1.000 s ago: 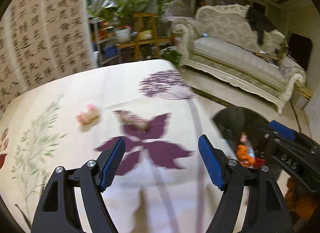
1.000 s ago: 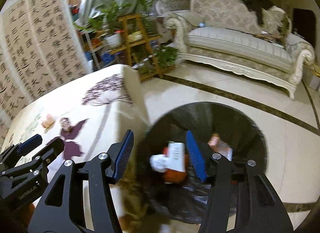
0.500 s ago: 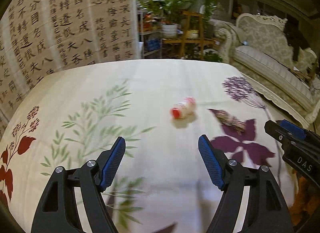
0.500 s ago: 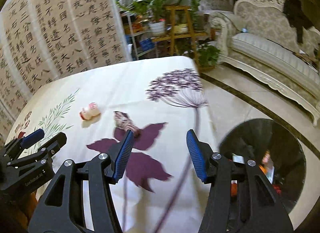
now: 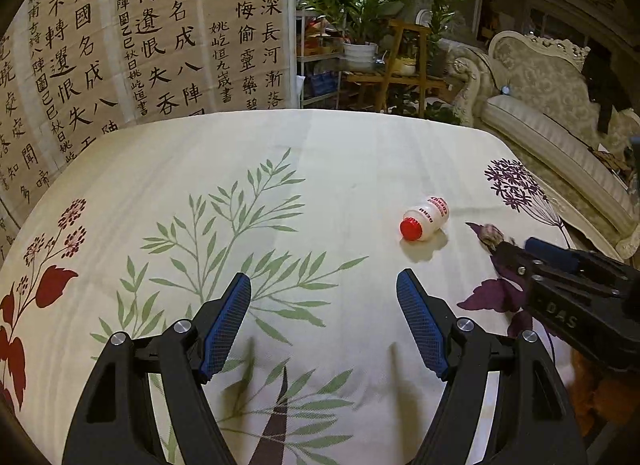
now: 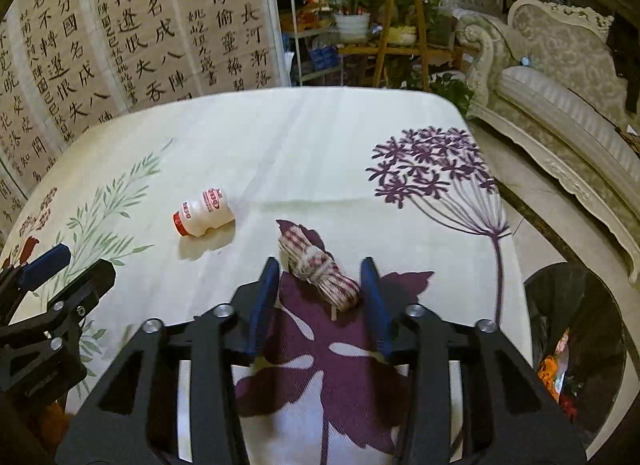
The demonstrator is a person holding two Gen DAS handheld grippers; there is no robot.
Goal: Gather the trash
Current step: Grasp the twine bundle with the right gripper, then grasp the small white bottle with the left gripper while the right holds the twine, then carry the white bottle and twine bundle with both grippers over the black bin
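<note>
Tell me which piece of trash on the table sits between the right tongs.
The checkered wrapper bundle tied with string, between the right tongs, which have just been closing. The red-capped little bottle lies apart, further left.

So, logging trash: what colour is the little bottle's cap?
Red cap on the white bottle; clearest in the left wrist view.

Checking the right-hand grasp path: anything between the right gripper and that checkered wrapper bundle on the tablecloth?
Nothing visible. The checkered wrapper bundle already lies between the right gripper's fingers, which have just been closing around it. The small drink bottle lies apart to the left, and the left gripper is open, well clear.
</note>
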